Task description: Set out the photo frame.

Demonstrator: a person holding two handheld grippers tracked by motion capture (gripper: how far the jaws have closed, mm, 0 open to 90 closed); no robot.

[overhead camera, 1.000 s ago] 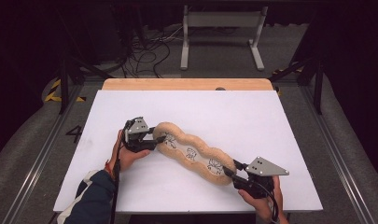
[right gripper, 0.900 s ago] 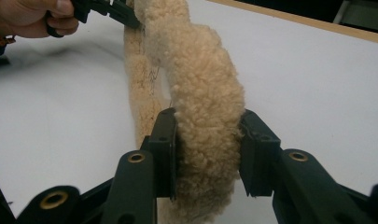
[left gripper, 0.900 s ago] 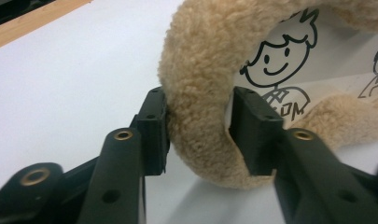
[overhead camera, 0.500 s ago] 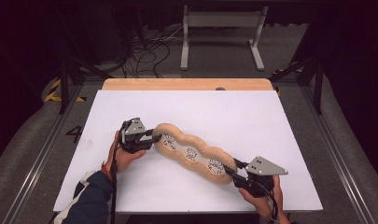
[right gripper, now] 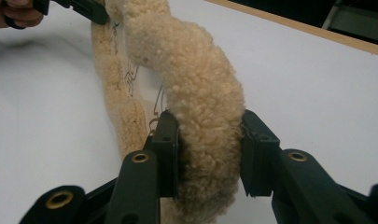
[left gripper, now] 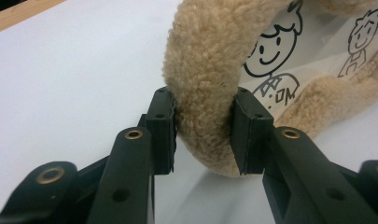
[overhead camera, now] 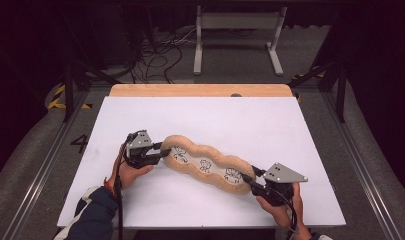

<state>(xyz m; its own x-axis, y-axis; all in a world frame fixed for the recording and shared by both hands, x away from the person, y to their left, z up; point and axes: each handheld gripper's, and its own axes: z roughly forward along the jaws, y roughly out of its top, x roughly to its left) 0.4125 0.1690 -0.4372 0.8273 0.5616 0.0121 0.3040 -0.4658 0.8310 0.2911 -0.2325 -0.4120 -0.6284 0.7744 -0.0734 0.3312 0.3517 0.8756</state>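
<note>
A long fleecy tan pouch (overhead camera: 206,163) with cartoon figures on its clear panel lies diagonally at lower centre of the white worktop (overhead camera: 270,125). The left claw (overhead camera: 162,152) pinches its upper-left end, the right claw (overhead camera: 247,177) its lower-right end (both clamped on fleece). Lifting evenly, ends level, would likely avoid sagging.

The high view looked forward and down on the table (overhead camera: 290,130) from above. Each claw view sat close behind its own jaws, facing along them; all three shared the fleecy tan strip (overhead camera: 206,163) stretched between both claws.
</note>
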